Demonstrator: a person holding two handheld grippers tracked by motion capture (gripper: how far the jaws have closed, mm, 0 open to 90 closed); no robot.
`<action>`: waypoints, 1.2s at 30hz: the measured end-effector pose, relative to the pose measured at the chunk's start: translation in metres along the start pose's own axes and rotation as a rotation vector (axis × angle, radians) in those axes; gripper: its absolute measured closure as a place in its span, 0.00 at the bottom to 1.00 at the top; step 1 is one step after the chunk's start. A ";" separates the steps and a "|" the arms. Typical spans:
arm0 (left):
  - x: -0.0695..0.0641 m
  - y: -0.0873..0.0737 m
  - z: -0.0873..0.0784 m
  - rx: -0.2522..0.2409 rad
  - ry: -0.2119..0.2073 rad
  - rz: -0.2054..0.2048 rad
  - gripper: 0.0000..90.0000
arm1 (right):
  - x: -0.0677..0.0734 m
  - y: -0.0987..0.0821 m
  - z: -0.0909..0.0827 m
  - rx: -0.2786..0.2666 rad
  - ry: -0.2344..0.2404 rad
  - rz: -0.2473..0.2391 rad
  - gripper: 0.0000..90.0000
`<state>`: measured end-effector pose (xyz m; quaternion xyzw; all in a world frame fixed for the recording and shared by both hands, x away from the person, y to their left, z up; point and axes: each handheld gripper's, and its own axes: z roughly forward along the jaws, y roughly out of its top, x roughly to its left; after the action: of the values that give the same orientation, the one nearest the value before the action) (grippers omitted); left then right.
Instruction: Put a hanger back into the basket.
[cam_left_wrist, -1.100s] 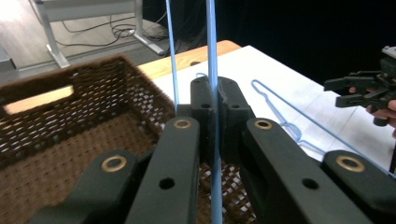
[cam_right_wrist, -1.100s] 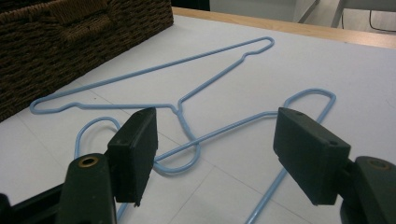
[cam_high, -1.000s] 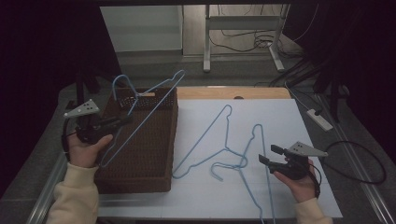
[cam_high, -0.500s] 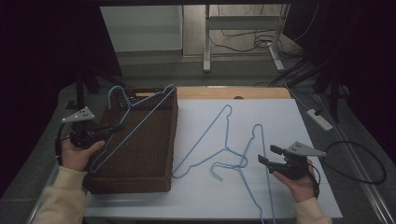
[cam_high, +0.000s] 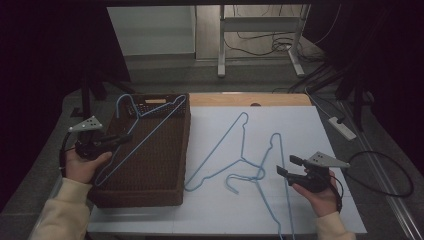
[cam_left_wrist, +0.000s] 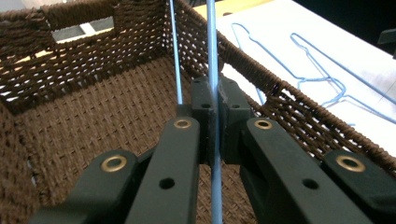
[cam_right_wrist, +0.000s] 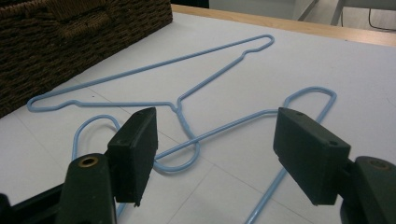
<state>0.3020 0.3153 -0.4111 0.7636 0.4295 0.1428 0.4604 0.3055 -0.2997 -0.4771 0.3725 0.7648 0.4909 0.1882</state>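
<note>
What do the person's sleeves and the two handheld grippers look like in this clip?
Both forearms wear cream long sleeves. The left gripper and right gripper are black, each topped by a grey three-cornered plate and trailing a black cable. Their jaws are blocky, with brass-coloured rivets.

In the high view, the dark brown woven wicker basket (cam_high: 150, 165) fills the left of the frame; its raised walls bar any level approach, so its floor is reachable only from above. A light blue wire hanger (cam_high: 145, 135) slants across that opening, leaving bare floor at the lower right. Two more light blue wire hangers (cam_high: 240, 165) lie overlapping mid-frame on the white table sheet (cam_high: 300, 125), whose upper right stays bare
</note>
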 end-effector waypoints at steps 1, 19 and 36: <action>0.001 -0.001 0.002 0.008 0.002 -0.004 0.96 | 0.000 0.000 0.000 0.000 -0.001 0.000 0.35; 0.009 -0.007 0.045 0.197 0.035 0.001 0.96 | 0.000 0.000 0.002 0.003 0.002 0.000 0.35; 0.017 -0.013 0.059 0.309 0.197 -0.013 0.96 | 0.000 -0.001 0.004 0.017 0.003 -0.001 0.35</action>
<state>0.3414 0.2968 -0.4567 0.8050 0.4940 0.1461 0.2942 0.3075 -0.2974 -0.4798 0.3730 0.7693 0.4849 0.1841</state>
